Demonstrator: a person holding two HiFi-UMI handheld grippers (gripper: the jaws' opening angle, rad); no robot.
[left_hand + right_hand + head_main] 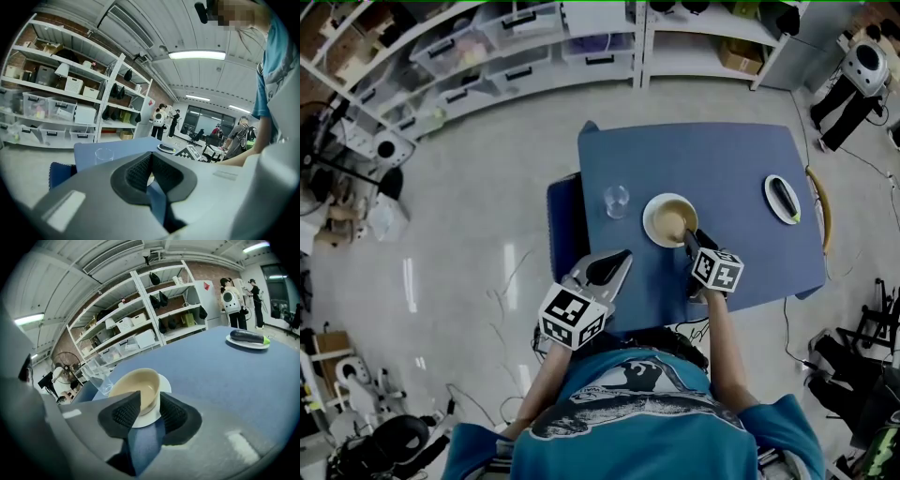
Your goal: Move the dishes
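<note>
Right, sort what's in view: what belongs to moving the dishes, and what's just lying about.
Job: beige bowl; white saucer under it; white plate carrying a dark vegetable; clear glass.
Lying about: shelves of storage bins; standing fan; blue seat beside the table.

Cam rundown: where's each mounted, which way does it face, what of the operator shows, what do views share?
Head view: on the person's head, facing steeply down at the blue table; shirt, forearms, left gripper and right gripper show.
Left gripper view: on the left gripper, facing across the table toward shelves; own jaws, person's arm.
Right gripper view: on the right gripper, angled down at the bowl; own jaws only.
Shared: all three show the glass.
</note>
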